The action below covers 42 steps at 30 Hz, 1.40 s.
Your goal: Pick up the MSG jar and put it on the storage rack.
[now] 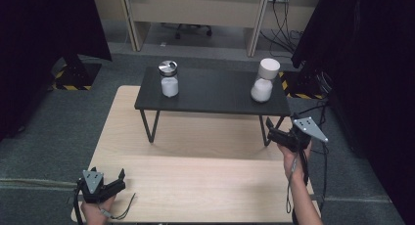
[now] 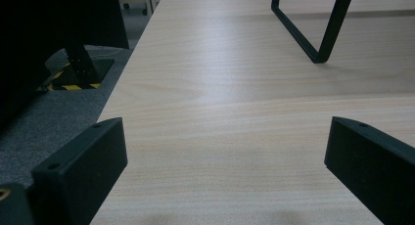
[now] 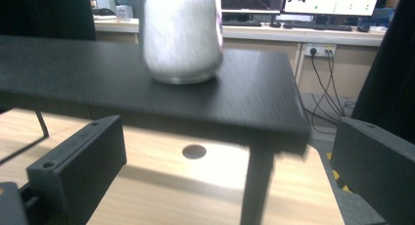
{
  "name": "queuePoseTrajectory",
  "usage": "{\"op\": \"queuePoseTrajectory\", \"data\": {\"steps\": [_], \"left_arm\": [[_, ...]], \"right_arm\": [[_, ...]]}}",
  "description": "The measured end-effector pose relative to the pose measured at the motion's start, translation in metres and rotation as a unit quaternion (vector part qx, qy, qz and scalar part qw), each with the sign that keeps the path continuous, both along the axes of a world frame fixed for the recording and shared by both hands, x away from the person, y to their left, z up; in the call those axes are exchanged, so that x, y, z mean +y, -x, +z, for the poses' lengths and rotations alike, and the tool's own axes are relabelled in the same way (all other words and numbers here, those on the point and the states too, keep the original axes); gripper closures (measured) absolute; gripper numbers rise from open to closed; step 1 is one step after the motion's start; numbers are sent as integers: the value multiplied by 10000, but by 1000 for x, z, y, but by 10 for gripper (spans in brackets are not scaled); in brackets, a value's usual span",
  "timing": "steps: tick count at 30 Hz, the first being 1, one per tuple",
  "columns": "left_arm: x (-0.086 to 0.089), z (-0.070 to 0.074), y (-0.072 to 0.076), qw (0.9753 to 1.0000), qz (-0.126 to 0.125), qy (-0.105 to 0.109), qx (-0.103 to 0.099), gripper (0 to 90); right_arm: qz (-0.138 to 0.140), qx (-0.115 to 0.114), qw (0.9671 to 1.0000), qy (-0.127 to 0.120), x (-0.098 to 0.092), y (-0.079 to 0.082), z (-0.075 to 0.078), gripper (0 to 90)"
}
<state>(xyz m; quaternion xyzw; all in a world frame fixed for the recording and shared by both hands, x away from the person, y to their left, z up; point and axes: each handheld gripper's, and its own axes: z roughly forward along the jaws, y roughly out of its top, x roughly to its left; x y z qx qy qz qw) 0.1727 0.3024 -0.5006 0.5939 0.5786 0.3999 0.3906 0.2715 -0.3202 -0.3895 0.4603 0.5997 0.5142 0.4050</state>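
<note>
Standing right of centre on the black shelf (image 1: 215, 95): white-capped jar (image 1: 264, 80), white contents, just above the right tool (image 1: 275, 132), jaws open, empty; left tool (image 1: 115, 183) open, lower left

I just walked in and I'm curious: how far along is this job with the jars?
Barely begun. Nothing looks moved: the metal-lidded jar of white powder and the white-capped jar both stand on the black raised shelf. The right gripper, jaws open, is nearing the white-capped jar; the left gripper rests open. Grasping and the rest remain.
</note>
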Motion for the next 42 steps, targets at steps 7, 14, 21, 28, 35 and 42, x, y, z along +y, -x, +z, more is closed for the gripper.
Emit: {"op": "queuePoseTrajectory", "data": {"steps": [7, 14, 21, 28, 35, 42], "left_arm": [[-1, 0, 0, 10000, 15, -8, 14, 12], [-1, 1, -1, 10000, 18, -17, 30, 12], [-2, 1, -1, 10000, 39, -37, 34, 13], [-2, 2, -2, 10000, 41, -32, 65, 13], [-3, 2, -2, 9999, 54, -38, 88, 14], [-3, 2, -2, 9999, 41, -76, 73, 14]], "right_arm": [[-182, 67, 9995, -250, -8, 23, -29, 3], [-391, 289, 9980, -402, -15, 40, -56, 3], [-439, 607, 9959, -516, -22, 50, -80, 3], [-523, 693, 9956, -365, -22, 63, -97, 3], [-587, 739, 9942, -510, -22, 78, -113, 3], [-658, 615, 9940, -622, -20, 92, -123, 2]]}}
